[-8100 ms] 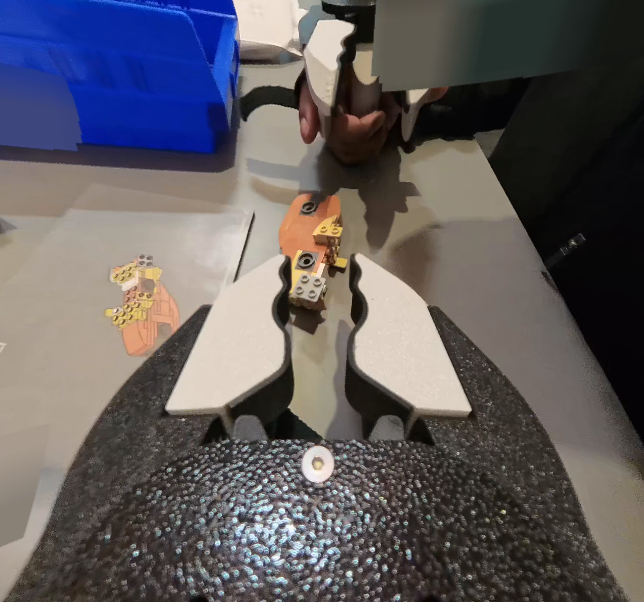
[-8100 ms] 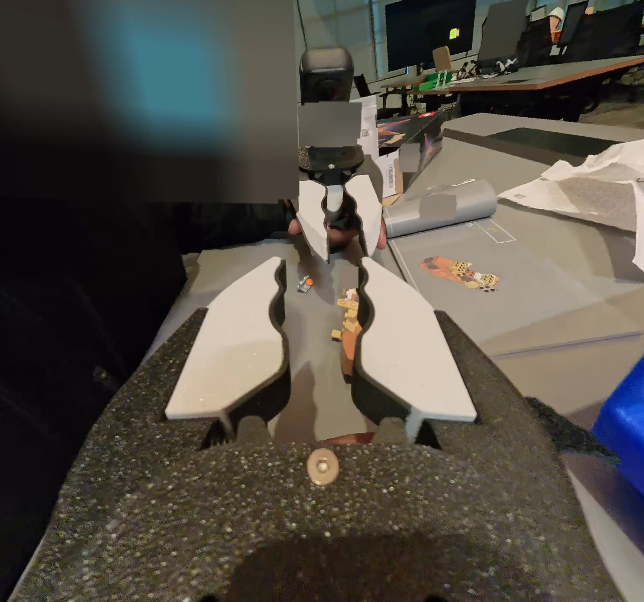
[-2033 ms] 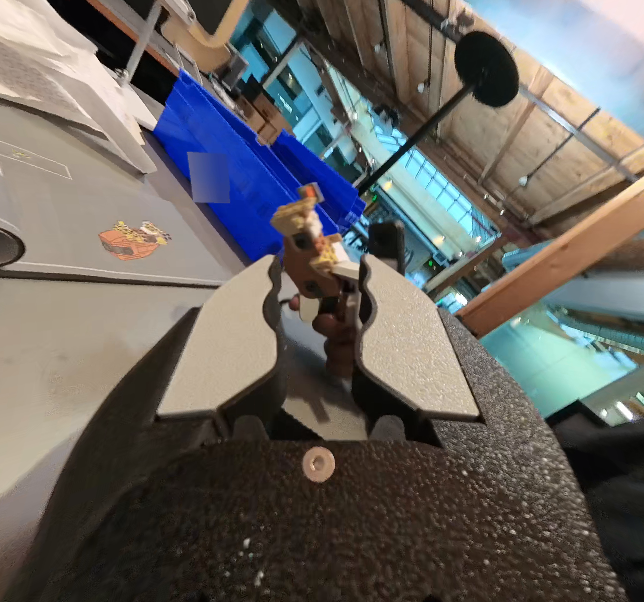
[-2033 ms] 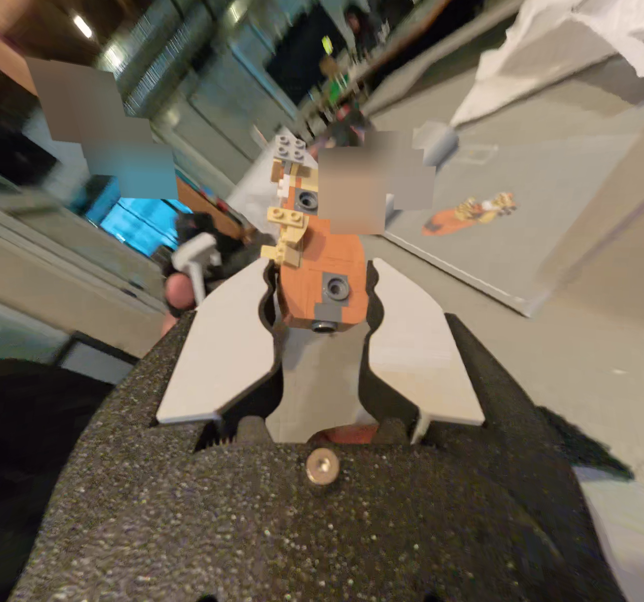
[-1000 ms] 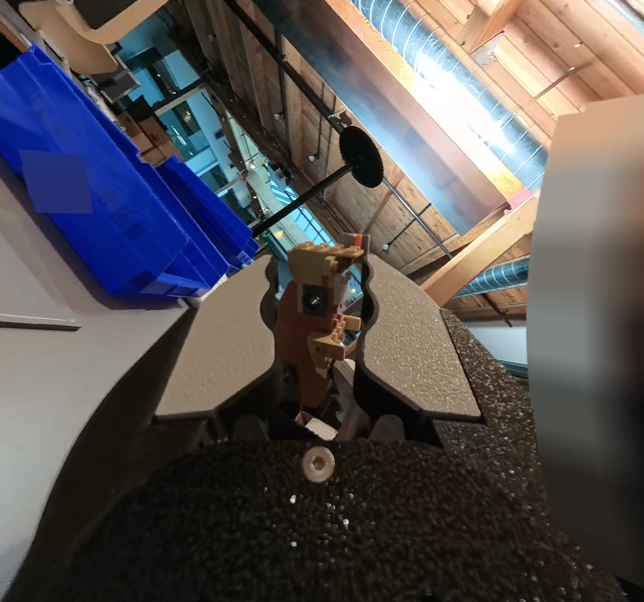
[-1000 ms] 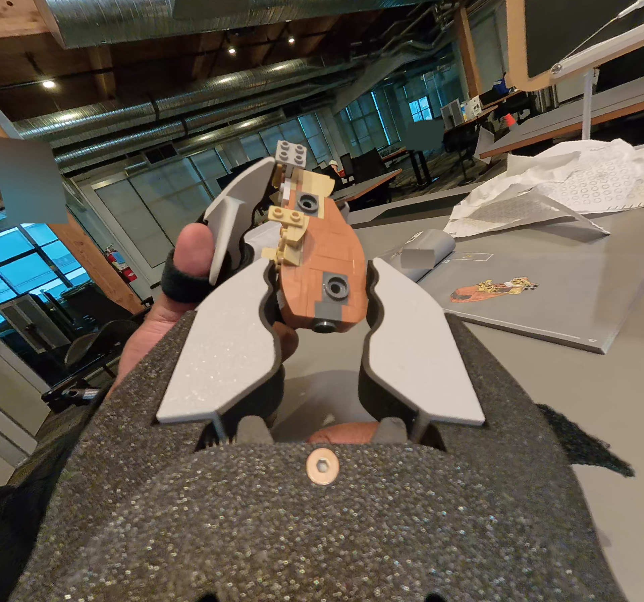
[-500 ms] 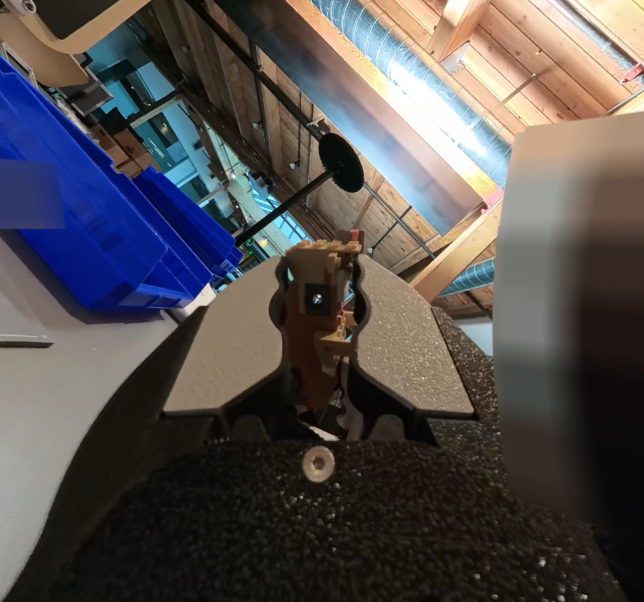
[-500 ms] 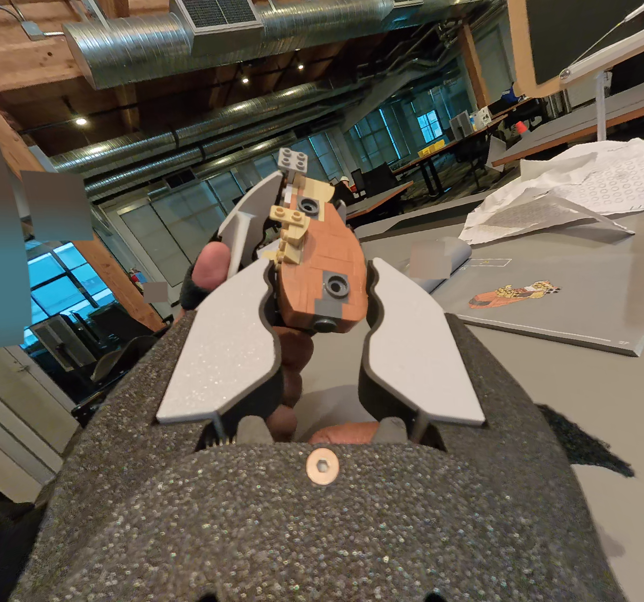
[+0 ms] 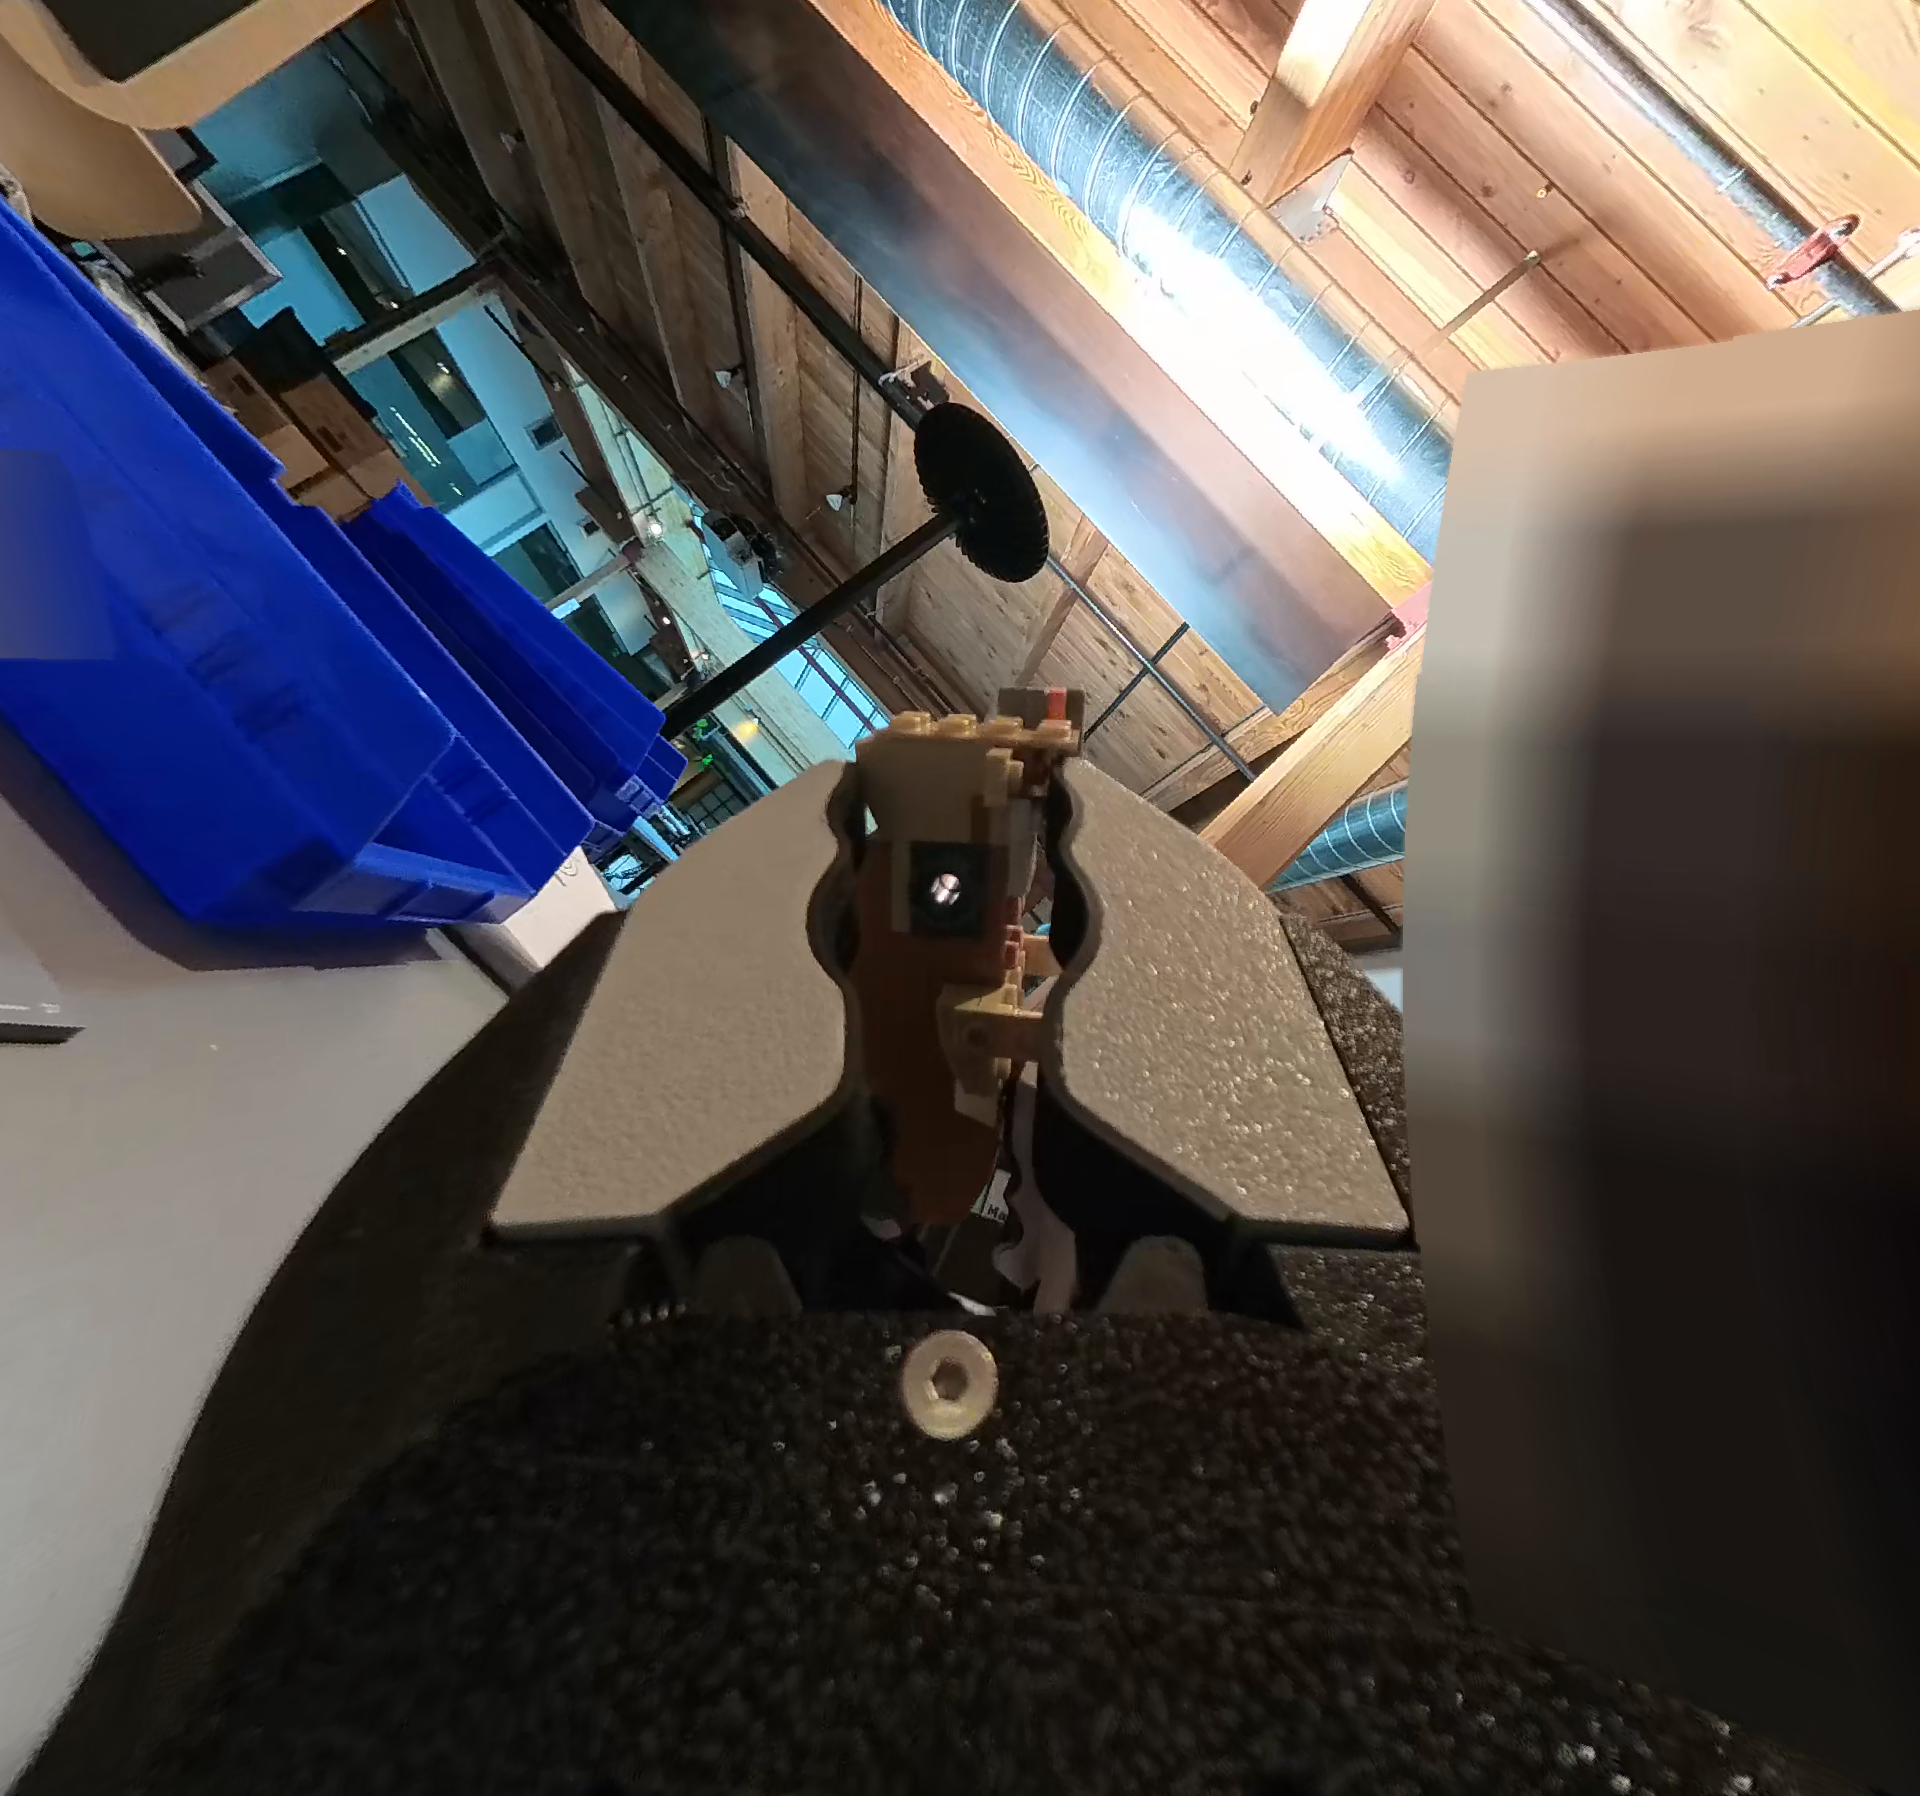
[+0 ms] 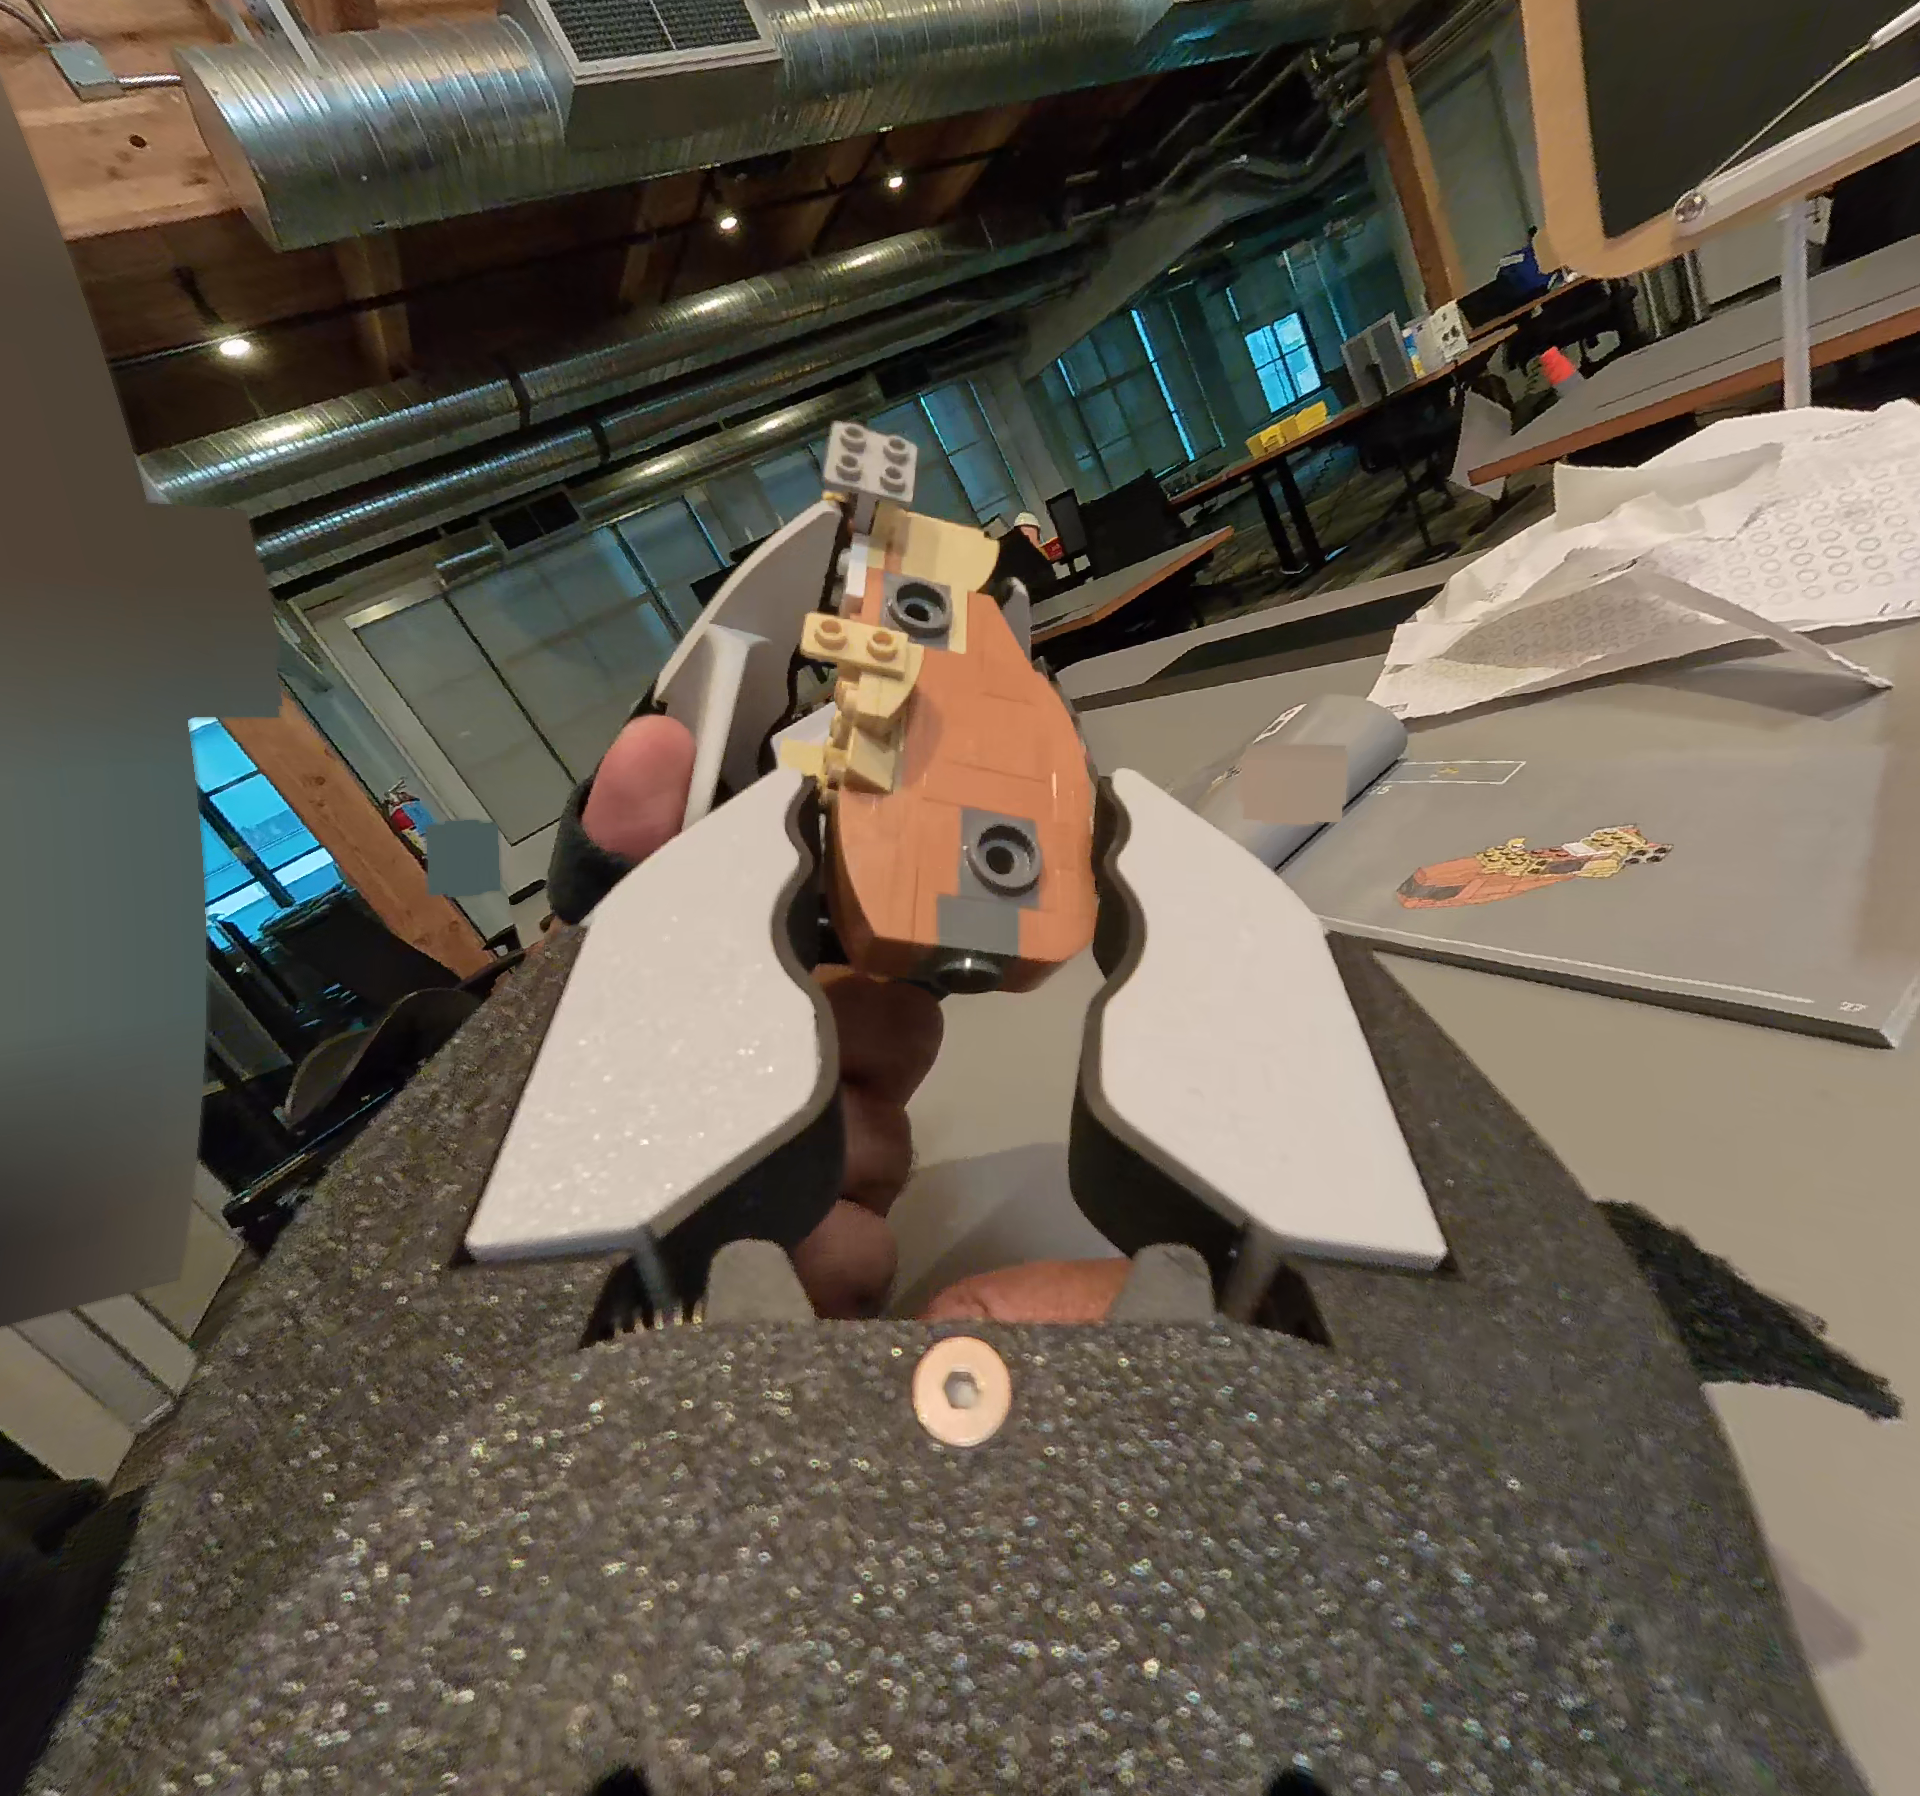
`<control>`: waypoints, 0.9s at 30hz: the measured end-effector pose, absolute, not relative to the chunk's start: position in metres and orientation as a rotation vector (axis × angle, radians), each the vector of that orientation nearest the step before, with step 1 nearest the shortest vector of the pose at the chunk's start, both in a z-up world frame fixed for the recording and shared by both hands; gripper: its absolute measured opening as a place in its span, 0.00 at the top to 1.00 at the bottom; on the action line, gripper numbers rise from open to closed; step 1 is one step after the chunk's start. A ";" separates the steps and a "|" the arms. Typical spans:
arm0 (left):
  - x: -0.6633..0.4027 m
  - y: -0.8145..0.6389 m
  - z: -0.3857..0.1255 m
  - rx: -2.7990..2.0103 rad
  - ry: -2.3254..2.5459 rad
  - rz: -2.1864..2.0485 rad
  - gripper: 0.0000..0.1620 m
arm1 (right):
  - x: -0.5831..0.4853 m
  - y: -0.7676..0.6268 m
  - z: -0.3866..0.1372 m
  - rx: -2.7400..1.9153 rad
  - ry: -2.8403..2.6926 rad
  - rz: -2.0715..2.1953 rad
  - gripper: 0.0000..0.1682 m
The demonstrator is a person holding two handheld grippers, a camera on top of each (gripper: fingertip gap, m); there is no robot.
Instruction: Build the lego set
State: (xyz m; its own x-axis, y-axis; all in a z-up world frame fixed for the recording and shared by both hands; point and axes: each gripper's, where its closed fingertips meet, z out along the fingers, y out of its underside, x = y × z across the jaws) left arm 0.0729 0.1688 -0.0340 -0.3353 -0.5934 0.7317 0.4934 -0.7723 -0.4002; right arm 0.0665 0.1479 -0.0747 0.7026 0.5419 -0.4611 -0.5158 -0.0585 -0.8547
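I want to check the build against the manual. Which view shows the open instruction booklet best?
The right wrist view: the instruction booklet lies open on the grey table, its printed model picture visible. The left wrist view tilts toward the ceiling and shows no readable page.

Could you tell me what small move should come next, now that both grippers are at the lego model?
Probably release the right gripper: the left gripper has its jaws shut on the lego model's upper end, so one grip may be enough.

Open-plan office: desks [image 10: 1164, 562], exposed ducts [image 10: 436, 115]
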 end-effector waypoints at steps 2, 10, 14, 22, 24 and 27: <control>0.074 0.167 -0.034 -1.232 0.159 -2.118 0.80 | 0.067 0.147 -0.076 -1.392 -0.029 0.881 0.70; 0.076 0.168 -0.042 -1.358 0.313 -1.846 0.80 | 0.079 0.125 -0.076 -1.427 -0.136 0.934 0.72; 0.079 0.163 -0.045 -1.391 0.474 -1.636 0.80 | 0.097 0.123 -0.054 -1.426 -0.261 0.838 0.73; 0.077 0.146 -0.041 -1.339 0.653 -1.418 0.80 | 0.085 0.129 -0.039 -1.476 -0.519 0.903 0.73; 0.078 0.142 -0.040 -1.336 0.673 -1.404 0.80 | 0.082 0.129 -0.037 -1.466 -0.533 0.936 0.75; 0.079 0.138 -0.042 -1.333 0.703 -1.384 0.80 | 0.082 0.129 -0.033 -1.435 -0.542 0.983 0.79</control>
State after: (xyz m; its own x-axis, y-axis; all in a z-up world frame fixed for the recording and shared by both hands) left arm 0.0787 0.1384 -0.0419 0.1612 -0.9277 0.3367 0.2754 -0.2854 -0.9180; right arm 0.0818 0.1289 -0.0332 0.5259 0.8154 -0.2420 -0.2299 -0.1376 -0.9634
